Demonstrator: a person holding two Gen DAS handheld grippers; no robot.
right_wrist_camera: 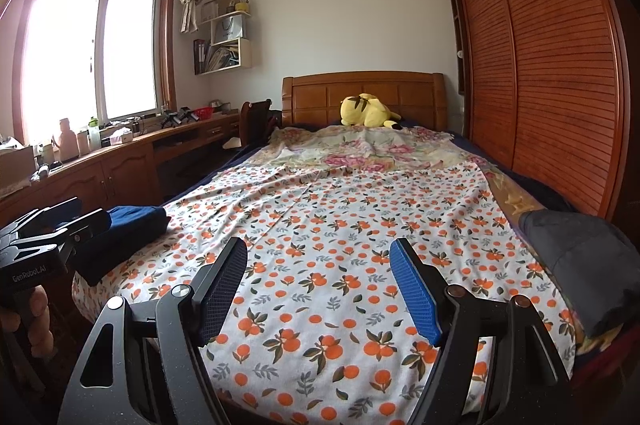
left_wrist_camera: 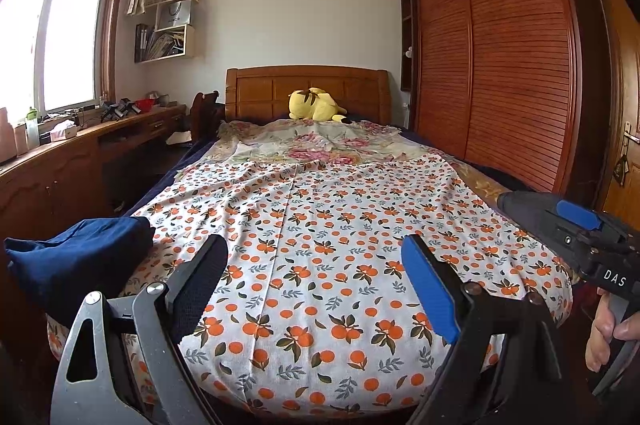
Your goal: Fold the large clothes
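Both my claws, left (left_wrist_camera: 316,265) and right (right_wrist_camera: 320,267), hang spread and empty over the orange-print sheet (left_wrist_camera: 320,225), folded navy clothes (left_wrist_camera: 80,257) nearby.

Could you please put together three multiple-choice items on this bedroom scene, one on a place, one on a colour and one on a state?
1. Where does the folded navy garment lie?
A. on the near left corner of the bed
B. against the headboard
C. on the desk

2. What colour is the plush toy by the headboard?
A. red
B. yellow
C. green

3. How do the jaws of the left gripper and right gripper stand?
A. both closed on the sheet
B. only the left holds cloth
C. both open with nothing between them

Answers:
1 A, since the navy bundle sits on the orange-print sheet at the near left edge.
2 B, as the toy is plainly yellow in both views.
3 C, because each pair of fingers stands wide apart above the sheet.
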